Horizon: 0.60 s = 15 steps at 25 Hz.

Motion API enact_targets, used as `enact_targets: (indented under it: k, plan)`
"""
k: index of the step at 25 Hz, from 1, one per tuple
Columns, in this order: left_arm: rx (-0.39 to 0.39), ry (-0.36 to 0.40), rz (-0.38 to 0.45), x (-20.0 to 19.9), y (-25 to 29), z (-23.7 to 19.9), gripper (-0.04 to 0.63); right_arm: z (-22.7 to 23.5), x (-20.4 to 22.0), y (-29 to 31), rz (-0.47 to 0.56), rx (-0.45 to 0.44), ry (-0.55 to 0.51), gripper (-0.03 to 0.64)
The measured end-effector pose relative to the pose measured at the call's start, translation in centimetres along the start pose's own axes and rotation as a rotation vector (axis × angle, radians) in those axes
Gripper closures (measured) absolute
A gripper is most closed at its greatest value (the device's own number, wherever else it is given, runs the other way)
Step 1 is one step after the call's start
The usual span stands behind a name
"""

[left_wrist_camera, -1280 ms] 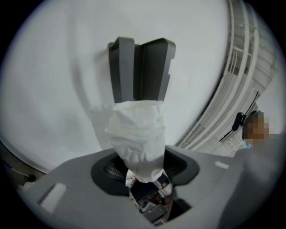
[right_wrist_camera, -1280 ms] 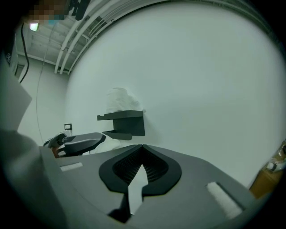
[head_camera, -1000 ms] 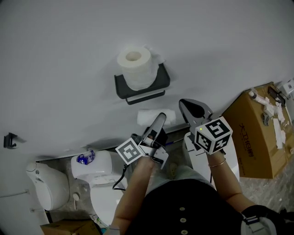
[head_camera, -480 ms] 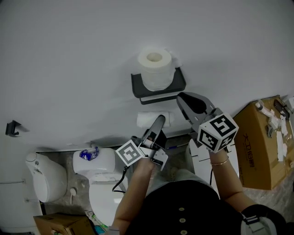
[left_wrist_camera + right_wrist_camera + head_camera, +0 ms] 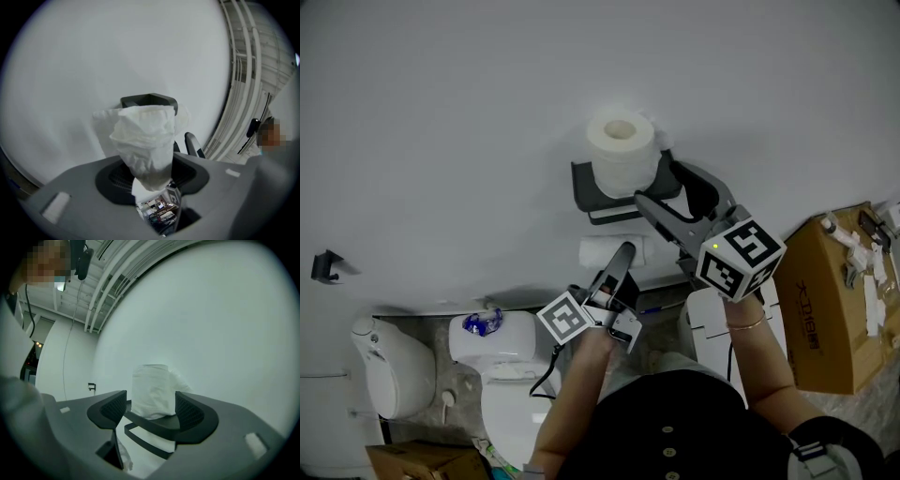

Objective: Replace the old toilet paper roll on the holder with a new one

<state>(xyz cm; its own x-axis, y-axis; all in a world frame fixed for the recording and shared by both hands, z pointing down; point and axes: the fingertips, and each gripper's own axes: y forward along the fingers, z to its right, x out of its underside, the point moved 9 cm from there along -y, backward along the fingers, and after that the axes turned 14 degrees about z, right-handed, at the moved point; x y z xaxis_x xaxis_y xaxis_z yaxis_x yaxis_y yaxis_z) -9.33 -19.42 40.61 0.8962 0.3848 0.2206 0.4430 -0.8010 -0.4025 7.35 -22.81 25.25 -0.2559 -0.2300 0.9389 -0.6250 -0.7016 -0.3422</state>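
1. Since a second ago, your right tongs [image 5: 658, 186] have gone up to the holder [image 5: 581, 185]. Their jaws have just been opening, and nothing is pinched in them now.
2. The new roll [image 5: 621, 148] stands on the holder's top shelf, against the far wall. In the right gripper view it shows between the two open jaws, but the pads are not pressing on it.
3. Your left tongs [image 5: 622, 259] are closed on the old roll [image 5: 602, 251], which looks squashed. They hold it just under the holder, on the near side. It seems to be off the bar [image 5: 614, 215] already, but I cannot be sure.
4. Here is the thing to mind. The new roll is straight ahead of your right tongs, a little farther off. Your right hand is the nearer one.
5. The new roll stands up tall, with its hole facing up. The bar runs from left to right. So I think you must tip the roll onto its side before it can slide on.
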Motion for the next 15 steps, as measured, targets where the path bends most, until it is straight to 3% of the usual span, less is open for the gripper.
enact_targets:
  k: [8,15]
  plan:
    - [-0.007,0.001,0.01,-0.7,0.2,-0.5,0.396,0.2,-0.3,2.8,-0.021,-0.012,-0.031,0.199]
    - [-0.015,0.003,0.021,-0.9,-0.1,-0.7,0.396,0.0,-0.9,3.7,-0.056,-0.021,-0.086,0.187]
